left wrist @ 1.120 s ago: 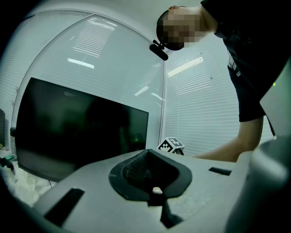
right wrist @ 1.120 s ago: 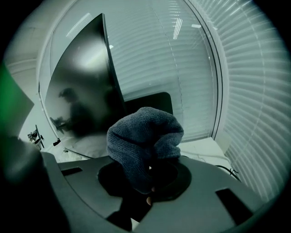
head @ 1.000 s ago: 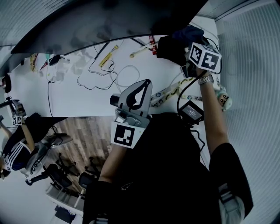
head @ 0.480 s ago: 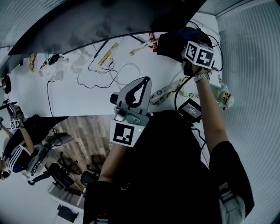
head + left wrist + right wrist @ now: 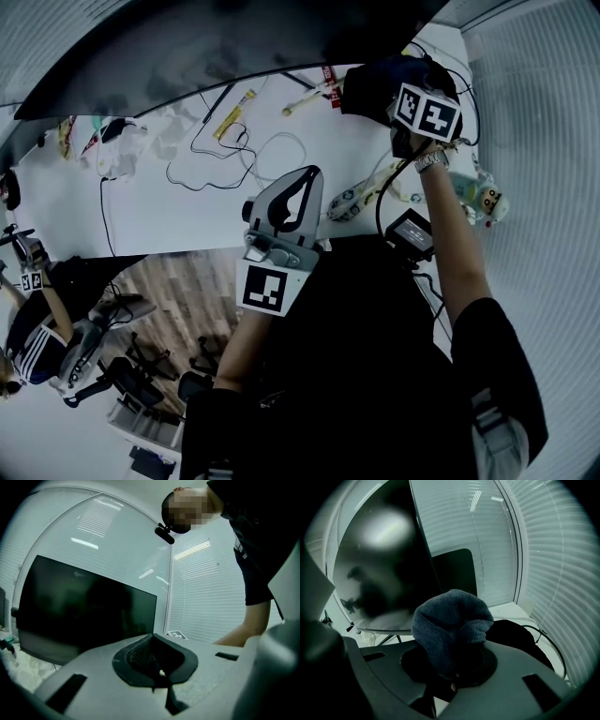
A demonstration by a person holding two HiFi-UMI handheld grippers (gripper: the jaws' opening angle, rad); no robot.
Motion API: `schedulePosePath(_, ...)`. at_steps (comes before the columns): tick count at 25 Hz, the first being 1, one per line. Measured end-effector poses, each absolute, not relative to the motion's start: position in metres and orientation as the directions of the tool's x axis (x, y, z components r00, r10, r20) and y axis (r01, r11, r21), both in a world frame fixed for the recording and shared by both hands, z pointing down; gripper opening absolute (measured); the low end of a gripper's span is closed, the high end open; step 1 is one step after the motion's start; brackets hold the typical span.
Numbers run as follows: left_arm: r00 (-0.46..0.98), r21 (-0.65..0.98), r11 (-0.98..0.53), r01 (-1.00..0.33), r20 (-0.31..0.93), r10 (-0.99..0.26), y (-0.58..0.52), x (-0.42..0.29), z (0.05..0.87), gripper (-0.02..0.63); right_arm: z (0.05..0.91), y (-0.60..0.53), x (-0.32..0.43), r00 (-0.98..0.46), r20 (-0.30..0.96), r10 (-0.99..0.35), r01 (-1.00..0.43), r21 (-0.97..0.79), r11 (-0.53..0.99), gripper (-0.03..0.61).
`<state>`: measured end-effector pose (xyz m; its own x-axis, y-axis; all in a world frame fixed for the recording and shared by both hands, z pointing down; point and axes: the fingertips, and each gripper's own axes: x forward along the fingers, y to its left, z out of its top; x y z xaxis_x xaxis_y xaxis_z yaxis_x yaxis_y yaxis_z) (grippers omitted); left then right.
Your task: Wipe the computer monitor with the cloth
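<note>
- Right tool (image 5: 452,679): jaws pinch a bunched dark knitted cloth (image 5: 452,625), which bulges up and forward out of them.
- Cloth, head view (image 5: 373,82): held at the far right of the bench (image 5: 169,211), just beside the lower right end of the monitor (image 5: 234,37). Contact with the screen cannot be told.
- Monitor, right gripper view (image 5: 379,559): dark screen seen at a slant, with a pale glare patch and dim reflections. Its right edge rises directly behind the cloth.
- Left tool (image 5: 157,674): jaws pressed together with nothing between them. It points at the monitor (image 5: 84,606) from well back. In the head view it is held over the near edge of the bench (image 5: 300,192).
- Change over the last second: the right tool and cloth have shifted slightly up and left towards the monitor's edge. The left tool has kept its place and its jaws remain together.
- Bench contents: looped cables (image 5: 234,155) at centre, and small packets and oddments along the monitor's foot.
- Small black device (image 5: 411,234): at the near right edge of the bench, wired to the right arm.
- Window blinds (image 5: 543,550): to the right of the monitor.
- Second person (image 5: 37,328): lower left, on the wood floor (image 5: 187,291), now slightly lower in frame.
</note>
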<state>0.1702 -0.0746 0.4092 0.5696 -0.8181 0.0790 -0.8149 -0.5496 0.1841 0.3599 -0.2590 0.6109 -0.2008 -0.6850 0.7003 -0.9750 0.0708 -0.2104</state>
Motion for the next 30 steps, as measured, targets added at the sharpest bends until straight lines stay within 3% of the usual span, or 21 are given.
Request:
schedulePosePath(7,0.563,0.175,-0.542,-0.822,0.103,-0.82,-0.074,0.122,0.413,0.006,0.609,-0.258,0.337,-0.15,0.695,-0.703,-0.978,-0.207,0.005,0.071)
schedulePosePath(30,0.559,0.185,-0.537,-0.823,0.099,-0.823,-0.072,0.019,0.419,0.006,0.61,-0.251,0.232,-0.165,0.695,-0.7,-0.979,-0.204,0.028,0.071)
